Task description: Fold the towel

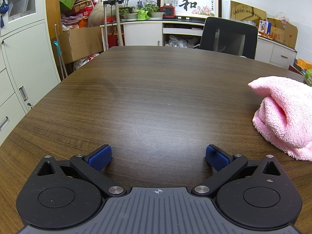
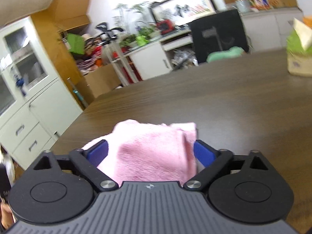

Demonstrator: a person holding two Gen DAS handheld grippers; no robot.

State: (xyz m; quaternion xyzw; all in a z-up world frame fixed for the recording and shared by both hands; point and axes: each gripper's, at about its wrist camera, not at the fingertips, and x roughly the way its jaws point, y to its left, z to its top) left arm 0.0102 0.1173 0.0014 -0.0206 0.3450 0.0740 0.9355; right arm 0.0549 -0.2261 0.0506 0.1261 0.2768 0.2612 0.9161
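A fluffy pink towel (image 1: 286, 115) lies bunched at the right edge of the left wrist view on the dark wooden table (image 1: 152, 89). My left gripper (image 1: 158, 157) is open and empty, low over the table, to the left of the towel. In the blurred right wrist view the pink towel (image 2: 150, 154) fills the gap between the blue pads of my right gripper (image 2: 151, 152). The jaws stand wide apart with the folded bundle between them. I cannot tell whether the pads press on it.
A black office chair (image 1: 228, 37) stands at the table's far edge. A green cloth (image 2: 224, 53) lies at the far edge and a tissue box (image 2: 299, 58) stands at the far right. White cabinets (image 1: 17, 58) and cardboard boxes are at the left.
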